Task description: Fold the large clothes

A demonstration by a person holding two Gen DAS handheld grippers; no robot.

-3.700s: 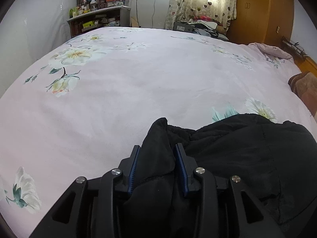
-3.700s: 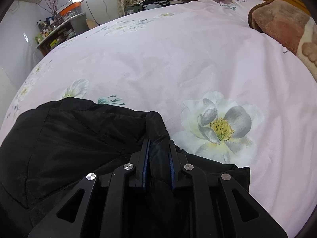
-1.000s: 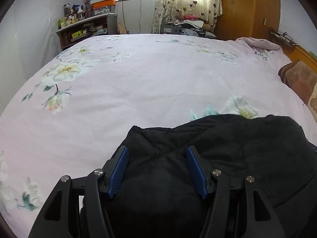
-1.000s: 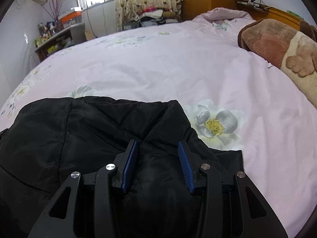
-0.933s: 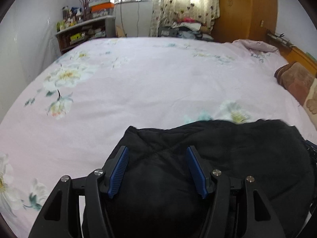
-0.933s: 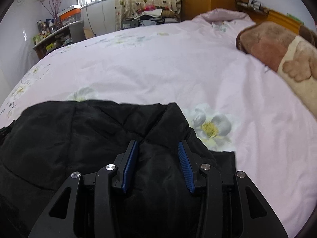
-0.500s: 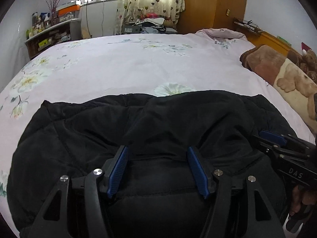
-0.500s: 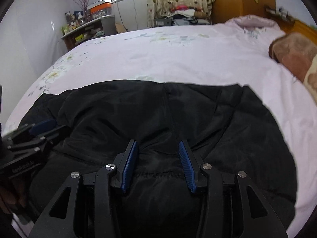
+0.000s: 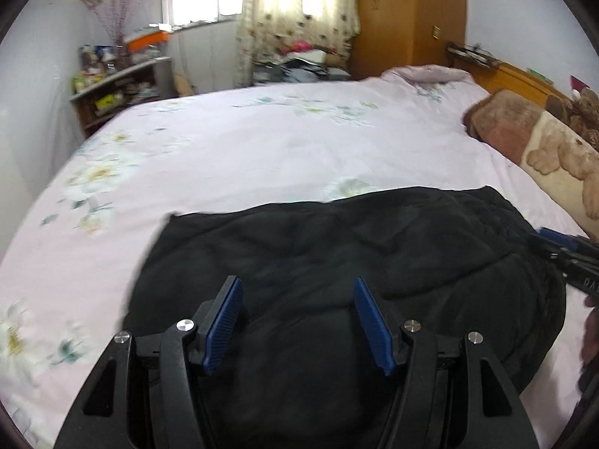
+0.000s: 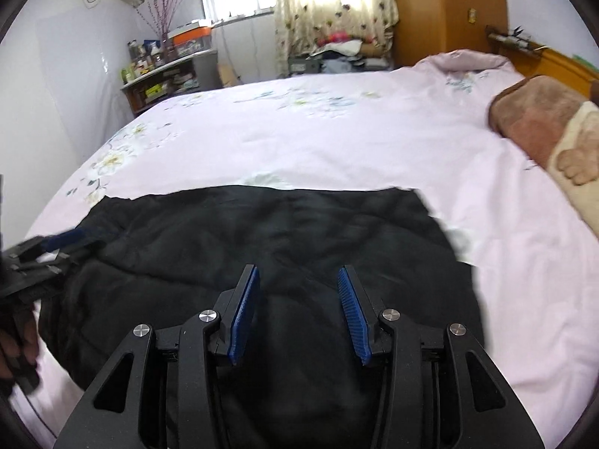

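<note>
Black jacket point(image 9: 337, 247) lies folded on floral bedspread point(image 9: 262, 149).

Solid black quilted jacket point(image 9: 337, 247), stitched in faint seams. Pale pink bed cover point(image 9: 262, 149) printed with white and cream flowers, teal-green leaves. Black claw frames, bright blue ribbed pads point(image 9: 224, 318) on left claw point(image 9: 297, 320) and right claw point(image 10: 297, 312), silver screws. Brown and rust blanket point(image 9: 524, 134) bearing a tan bear figure on cream. Cream curtain point(image 10: 337, 3) dotted with dark hearts. Orange-brown wooden wardrobe point(image 9: 408, 15).
</note>
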